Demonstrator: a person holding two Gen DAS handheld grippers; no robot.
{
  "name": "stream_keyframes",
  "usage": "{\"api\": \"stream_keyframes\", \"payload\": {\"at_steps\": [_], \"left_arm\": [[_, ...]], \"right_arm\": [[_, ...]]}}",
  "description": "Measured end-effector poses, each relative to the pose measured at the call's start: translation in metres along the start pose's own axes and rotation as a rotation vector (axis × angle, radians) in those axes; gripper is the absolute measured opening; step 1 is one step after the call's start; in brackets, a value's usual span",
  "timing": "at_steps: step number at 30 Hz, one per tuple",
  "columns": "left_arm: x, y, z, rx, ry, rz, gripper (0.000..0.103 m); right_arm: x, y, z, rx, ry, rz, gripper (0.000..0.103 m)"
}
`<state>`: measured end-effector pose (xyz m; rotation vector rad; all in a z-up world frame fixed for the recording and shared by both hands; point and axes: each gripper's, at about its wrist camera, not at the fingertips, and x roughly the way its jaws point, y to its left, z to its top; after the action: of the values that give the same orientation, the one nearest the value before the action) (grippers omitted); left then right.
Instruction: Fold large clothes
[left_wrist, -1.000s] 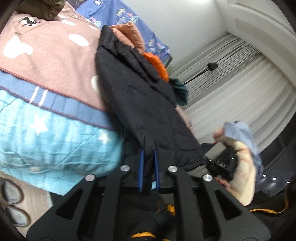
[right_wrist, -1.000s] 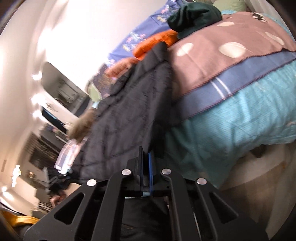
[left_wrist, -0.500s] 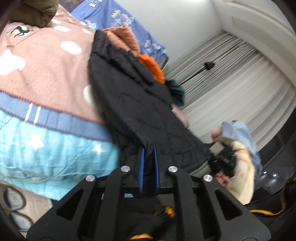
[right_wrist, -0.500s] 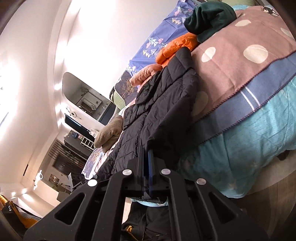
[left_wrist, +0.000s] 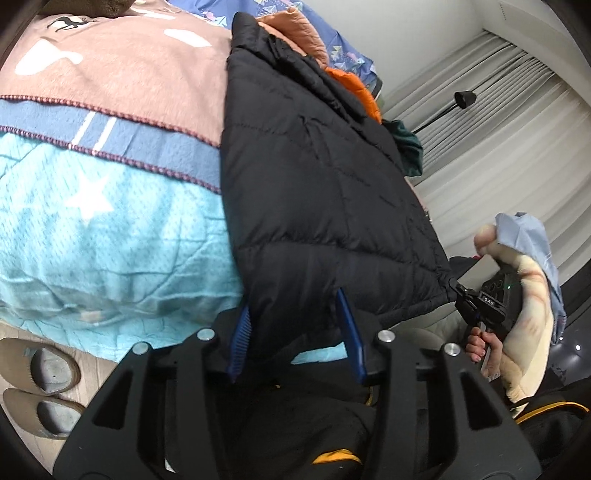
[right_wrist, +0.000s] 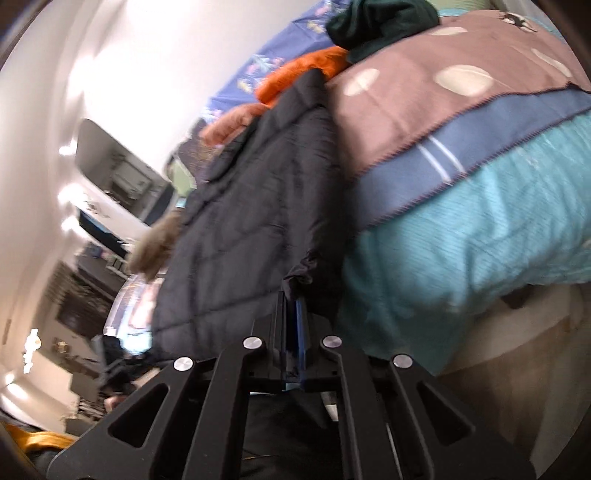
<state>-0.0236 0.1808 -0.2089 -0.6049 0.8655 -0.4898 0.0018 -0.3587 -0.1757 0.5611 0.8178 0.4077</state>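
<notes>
A black padded jacket (left_wrist: 317, 177) lies across the bed (left_wrist: 110, 229), hem hanging over its edge. The left gripper (left_wrist: 295, 332), jaws just opened, releases the hem; the right gripper (right_wrist: 291, 325) stays clamped on its corner. Next, probably: release and regrip for folding.

a home bedroom: a bed (left_wrist: 110, 236) under layered blankets, slippers (left_wrist: 44, 369) on the wood floor beside it, pleated curtains (left_wrist: 517, 122) along one wall.

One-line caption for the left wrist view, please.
Left claw, jaws just opened, straddles the hem of a black puffer jacket draped over the bed edge.
</notes>
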Motion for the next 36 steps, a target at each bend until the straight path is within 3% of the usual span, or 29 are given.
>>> {"api": "stream_keyframes", "payload": {"at_steps": [1, 2, 4, 7, 10, 12, 14, 17, 23, 30, 36], "left_arm": [[0.001, 0.0, -0.001, 0.007, 0.003, 0.019, 0.045], [0.001, -0.001, -0.001, 0.019, 0.006, 0.042, 0.045], [0.001, -0.002, -0.002, 0.034, 0.013, 0.066, 0.05], [0.005, -0.004, -0.004, 0.064, 0.027, 0.11, 0.067], [0.01, -0.002, -0.006, 0.063, 0.05, 0.123, 0.064], [0.008, -0.002, -0.006, 0.049, 0.035, 0.088, 0.058], [0.003, -0.001, -0.005, 0.033, 0.018, 0.065, 0.036], [-0.006, 0.003, -0.001, 0.006, 0.001, 0.034, 0.021], [-0.019, -0.012, 0.002, 0.027, -0.033, -0.006, 0.013], [-0.041, -0.037, 0.022, 0.018, -0.119, -0.203, 0.012], [-0.049, -0.057, 0.043, 0.046, -0.162, -0.311, 0.012]], "right_arm": [[0.004, -0.004, -0.002, -0.005, 0.007, -0.048, 0.011], [0.007, -0.006, -0.003, -0.021, 0.013, -0.096, 0.022], [0.012, -0.008, -0.006, -0.054, 0.017, -0.132, 0.034], [0.019, -0.011, -0.01, -0.058, 0.022, -0.112, 0.039], [0.02, -0.014, -0.011, -0.041, 0.03, -0.067, 0.04], [0.016, -0.011, -0.013, -0.066, 0.035, -0.062, 0.037], [0.014, -0.01, -0.013, -0.07, 0.043, -0.069, 0.022], [0.007, -0.012, -0.013, -0.054, 0.025, -0.05, 0.01], [-0.006, 0.004, -0.007, -0.045, -0.015, 0.028, 0.007], [-0.028, 0.029, 0.011, -0.012, -0.071, 0.233, 0.007], [-0.036, 0.042, 0.033, 0.032, -0.103, 0.37, 0.007]]}}
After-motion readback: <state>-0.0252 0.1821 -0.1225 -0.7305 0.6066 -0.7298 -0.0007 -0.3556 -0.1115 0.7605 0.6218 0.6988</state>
